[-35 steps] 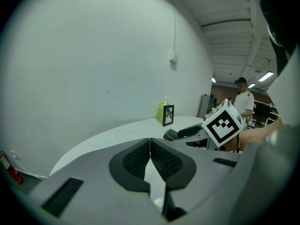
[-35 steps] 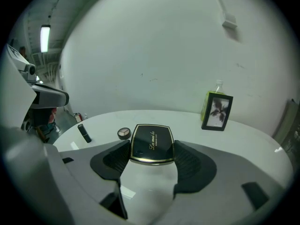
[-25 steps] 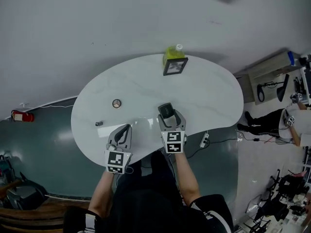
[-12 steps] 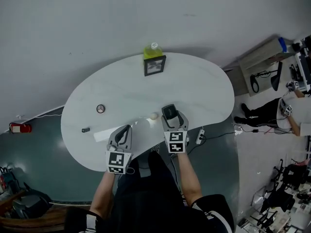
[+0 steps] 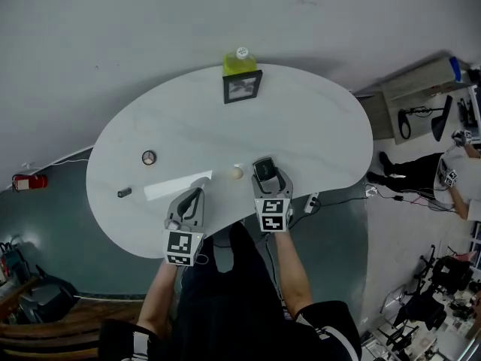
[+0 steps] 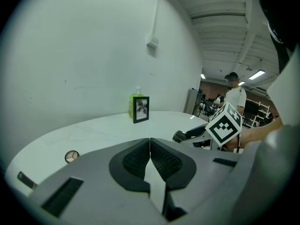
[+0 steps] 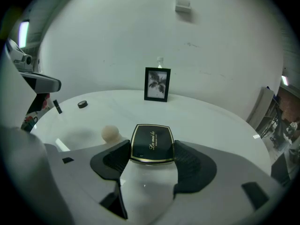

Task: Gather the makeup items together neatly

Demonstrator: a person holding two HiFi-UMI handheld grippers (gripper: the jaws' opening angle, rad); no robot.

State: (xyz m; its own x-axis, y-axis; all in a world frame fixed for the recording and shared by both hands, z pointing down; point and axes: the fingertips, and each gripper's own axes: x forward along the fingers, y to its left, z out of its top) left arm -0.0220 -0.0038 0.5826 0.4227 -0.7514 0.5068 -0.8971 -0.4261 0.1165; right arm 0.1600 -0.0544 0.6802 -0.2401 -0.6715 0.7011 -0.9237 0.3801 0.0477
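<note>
While the right gripper point(image 7: 151, 148) still clamps the black powder compact point(image 7: 151, 143) between its fingers, one pad pressed to each side of the gold-edged case, both grippers have shifted rightward along the near side of the white tabletop point(image 5: 316, 134) since a second ago. Back then the picture frame point(image 5: 242, 86) stood almost straight ahead of the right fingers. Now it stands ahead and off to their left, with the green bottle point(image 5: 240, 59) just behind it. I cannot tell whether the compact rests on the tabletop or hangs just above it.

A beige sponge ball point(image 5: 237, 173) lies just to the left of the right fingers, near the compact but apart from it. It did not show a second ago, and it has kept that spot beside the fingers for the last half second.

The left gripper point(image 6: 150, 149) stays with its fingers pressed together on nothing, tips pointing out across the tabletop. The small round compact point(image 5: 149, 157) lies ahead and to the left of those fingers, farther out to their left than it was a second ago. The small dark tube point(image 5: 124, 192) lies further left again, well apart from the left fingers and near the tabletop's left edge. These two pieces lie well apart from the black powder compact and the sponge ball.
</note>
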